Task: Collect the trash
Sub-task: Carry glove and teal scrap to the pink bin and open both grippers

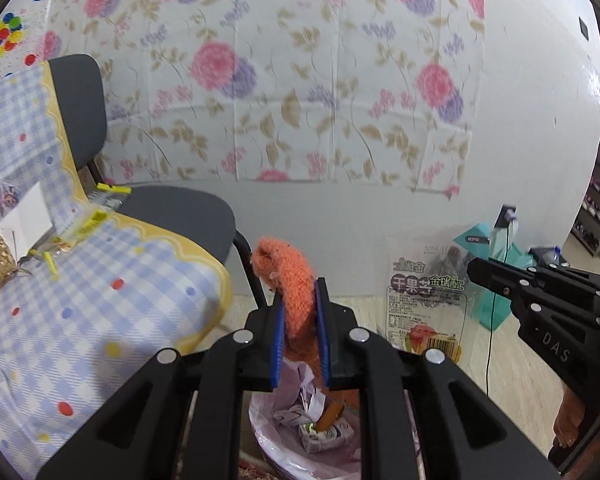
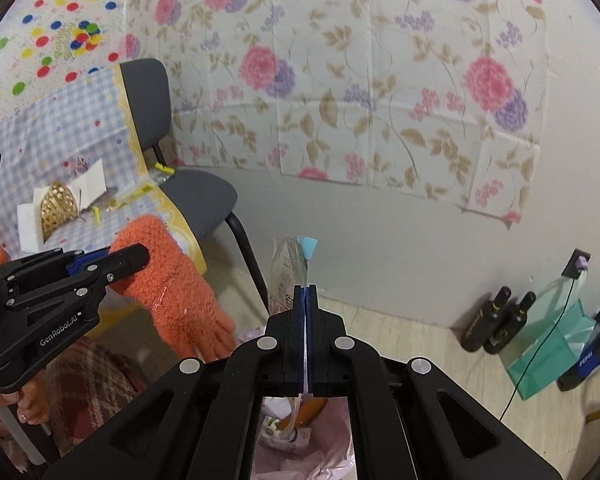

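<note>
My left gripper (image 1: 300, 292) is shut on an orange knitted glove (image 1: 290, 276), which sticks up between the blue pads and hangs down below them. The right wrist view shows the same glove (image 2: 172, 280) dangling from the left gripper (image 2: 134, 258). My right gripper (image 2: 305, 291) is shut on a clear printed snack bag (image 2: 289, 268), seen edge-on. In the left wrist view that bag (image 1: 424, 304) hangs flat from the right gripper (image 1: 476, 268). Under both grippers stands a trash bin with a pink liner (image 1: 266, 436) holding a small carton, crumpled paper and a carrot-coloured piece.
A table with a blue checked cloth (image 1: 100, 320) stands to the left and bears a gold woven basket (image 2: 58, 208), white paper and yellow clips. A grey chair (image 1: 180, 212) stands behind it. Two dark bottles (image 2: 496, 320), a green bag (image 2: 548, 344) and a cable lie by the wall.
</note>
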Motion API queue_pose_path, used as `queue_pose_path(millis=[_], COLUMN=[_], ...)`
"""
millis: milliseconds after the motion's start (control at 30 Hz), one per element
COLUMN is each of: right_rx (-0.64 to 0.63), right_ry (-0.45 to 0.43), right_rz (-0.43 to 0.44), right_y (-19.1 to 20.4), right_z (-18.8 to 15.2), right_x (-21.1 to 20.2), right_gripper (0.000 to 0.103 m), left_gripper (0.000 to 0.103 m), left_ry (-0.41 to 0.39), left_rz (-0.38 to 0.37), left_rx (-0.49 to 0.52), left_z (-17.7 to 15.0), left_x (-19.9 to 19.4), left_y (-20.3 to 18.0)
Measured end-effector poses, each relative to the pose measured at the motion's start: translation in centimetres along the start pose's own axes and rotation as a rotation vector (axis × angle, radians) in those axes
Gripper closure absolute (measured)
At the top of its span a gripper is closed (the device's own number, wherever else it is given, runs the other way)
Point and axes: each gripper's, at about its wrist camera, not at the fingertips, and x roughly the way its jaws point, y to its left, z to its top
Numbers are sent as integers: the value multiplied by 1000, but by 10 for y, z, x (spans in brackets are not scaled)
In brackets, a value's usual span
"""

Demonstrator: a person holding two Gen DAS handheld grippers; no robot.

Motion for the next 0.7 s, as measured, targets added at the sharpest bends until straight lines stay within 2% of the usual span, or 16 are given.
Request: queue_pose_path(millis=[33,67,100,133,167,200,267,467,700], right_rx=[2,4,4,6,11,13,15,16,-17], right_ry=[7,16,31,34,35,36,30,-37,-148], right_rz=[5,12,15,17,22,22,26,70,190], right_y=[-1,-2,-2,-2,-3,-3,-2,9,51], right_z=[-1,-4,-6,-5,-5,-5,-3,17,56], right_x=[3,5,9,10,11,11,9,-5,-15], right_gripper=[97,97,97,96,92,88,73,72,72], left_gripper=[90,84,70,61,49,48,47,45,41], left_ry=[13,26,34,35,34,29,24,-43,-112], left_rz=[-1,4,9,11,16,22,30,115,266], left_rx=[1,-3,-8,-15,-22,-32,-43,-104,-187], left_z=[-1,-2,-2,-2,-2,-1,3,15,19], left_x=[4,7,9,10,10,8,4,-26,-69], left_y=[0,0,2,4,5,8,14,45,96])
